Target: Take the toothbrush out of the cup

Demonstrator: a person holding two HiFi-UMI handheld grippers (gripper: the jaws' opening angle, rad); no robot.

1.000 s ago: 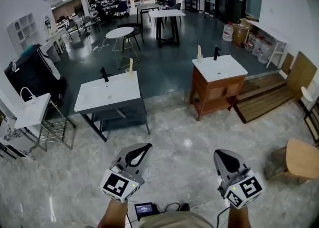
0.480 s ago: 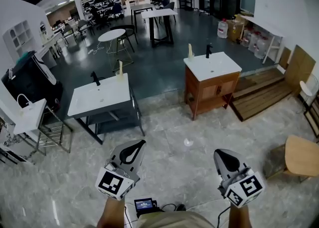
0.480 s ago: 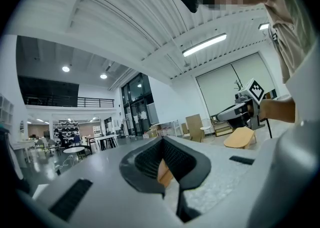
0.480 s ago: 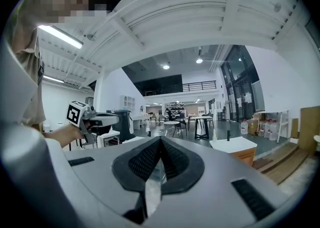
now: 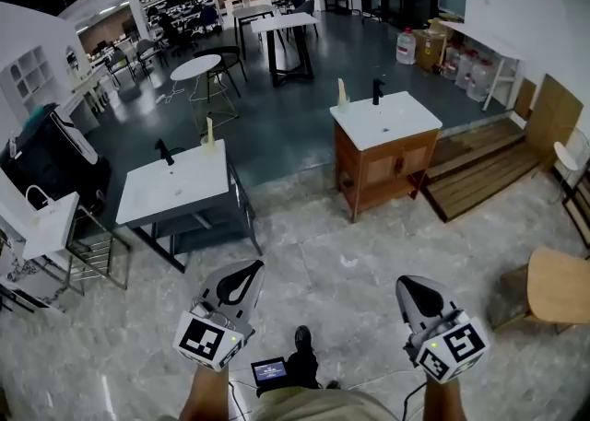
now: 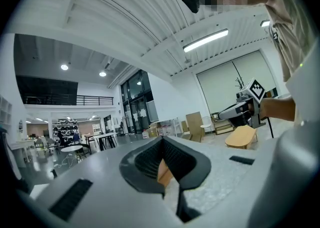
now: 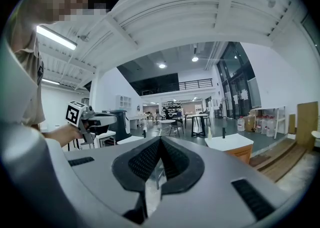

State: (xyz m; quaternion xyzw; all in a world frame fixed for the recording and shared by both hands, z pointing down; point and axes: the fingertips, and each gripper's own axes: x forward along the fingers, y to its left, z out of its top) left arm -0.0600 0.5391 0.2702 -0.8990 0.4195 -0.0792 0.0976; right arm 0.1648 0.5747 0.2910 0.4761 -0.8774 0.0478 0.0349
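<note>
Both grippers are held level in front of me, low in the head view, over the marble floor. My left gripper [image 5: 247, 277] has its jaws closed with nothing between them, and so does my right gripper [image 5: 415, 291]. In the left gripper view the left gripper [image 6: 161, 144] points across the room, with the right gripper [image 6: 242, 113] beside it. A pale upright item [image 5: 342, 94] stands at the back of the wooden vanity [image 5: 384, 163], and a similar one [image 5: 209, 128] on the grey-framed washbasin [image 5: 175, 189]. They are too small to tell whether either is a cup or a toothbrush.
A small basin on a metal rack [image 5: 46, 224] stands at the left. A wooden pallet [image 5: 479, 180] and a round wooden stool [image 5: 556, 288] are at the right. Tables and chairs [image 5: 277, 37] fill the dark floor beyond. My shoe [image 5: 302, 341] shows between the grippers.
The whole view has shifted as I walk. Both basins have slid left in the head view, and my shoe has come into view. Both grippers stay shut, in the same pose.
</note>
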